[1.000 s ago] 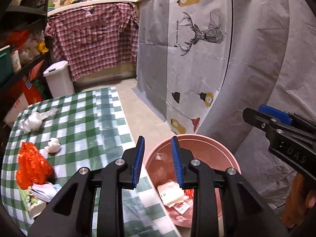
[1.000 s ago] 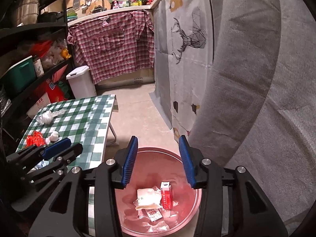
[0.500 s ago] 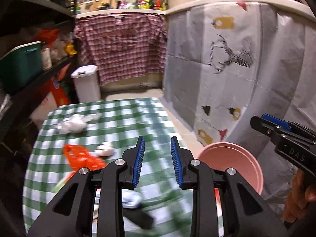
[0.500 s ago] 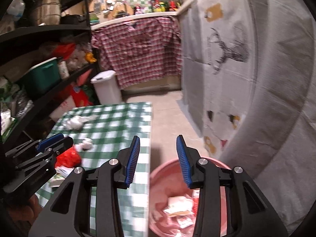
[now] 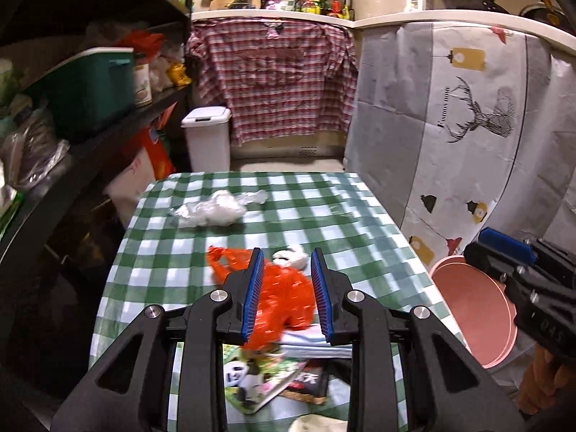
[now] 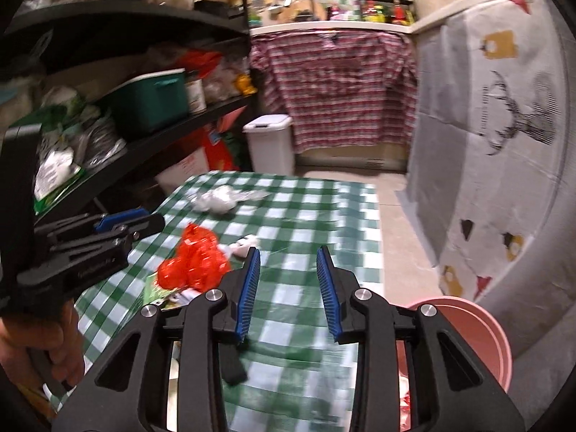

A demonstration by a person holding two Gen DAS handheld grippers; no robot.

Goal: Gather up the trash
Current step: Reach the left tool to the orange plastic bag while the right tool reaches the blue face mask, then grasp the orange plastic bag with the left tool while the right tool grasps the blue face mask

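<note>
Trash on table: a crumpled orange-red plastic bag lies near the middle of the table; in the left wrist view it appears framed between the left tool's blue pads, but the tool is above it and the pads do not press on it.
Small scrap: a small crumpled white wad of paper sits just beyond the orange bag, touching or nearly touching it.
Clear bag: a crumpled clear plastic bag with white stuff inside lies farther back on the table, well apart from the orange bag.
Flat litter: a printed wrapper with a panda picture and a dark packet lie at the near edge, partly under the orange bag.
Left gripper: black two-finger tool with blue ribbed pads, jaws parted with a gap, nothing pinched.
Right gripper: same build, held over bare cloth to the right of the orange bag; jaws closing, nothing between them.
Bin: a round pink plastic basin stands on the floor just beside the table's right edge.
Table: covered by a green-and-white checked cloth.
Surroundings: a white lidded waste bin beyond the table, a red plaid cloth hanging behind it.
</note>
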